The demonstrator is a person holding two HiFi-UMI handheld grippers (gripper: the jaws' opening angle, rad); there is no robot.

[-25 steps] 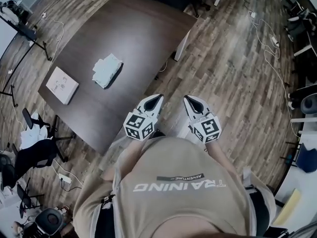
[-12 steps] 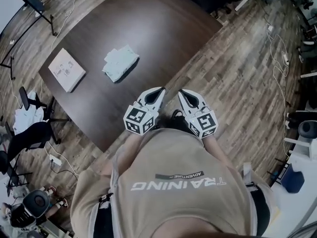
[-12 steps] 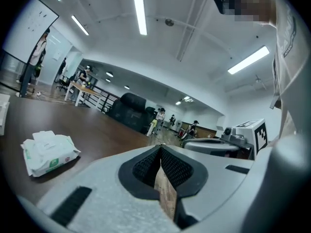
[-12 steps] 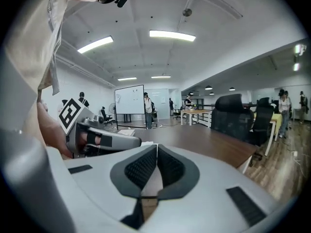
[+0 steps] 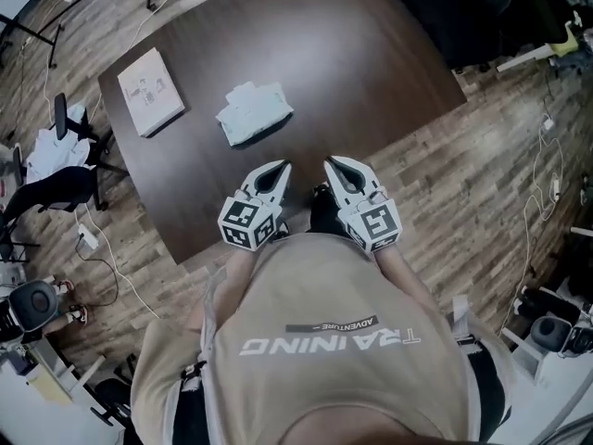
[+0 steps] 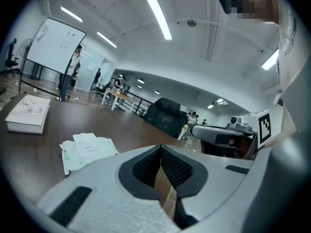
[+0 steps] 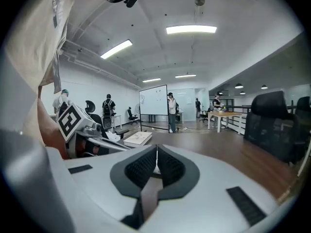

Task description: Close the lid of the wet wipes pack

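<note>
left gripper (image 5: 276, 169): jaws were together, nothing in them
right gripper (image 5: 334, 164): same deal, jaws together
wet wipes pack (image 5: 253, 113): lay on table (image 5: 371, 72), untouched

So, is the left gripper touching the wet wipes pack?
Apart. The head view shows bare table between the left gripper and the wet wipes pack.

This is looking like a big office: people (image 7: 108, 111) are standing by a whiteboard (image 7: 153, 101), black chairs (image 7: 272, 120) are sitting near desks (image 7: 223, 114), and long lights (image 7: 191, 29) are shining overhead.
</note>
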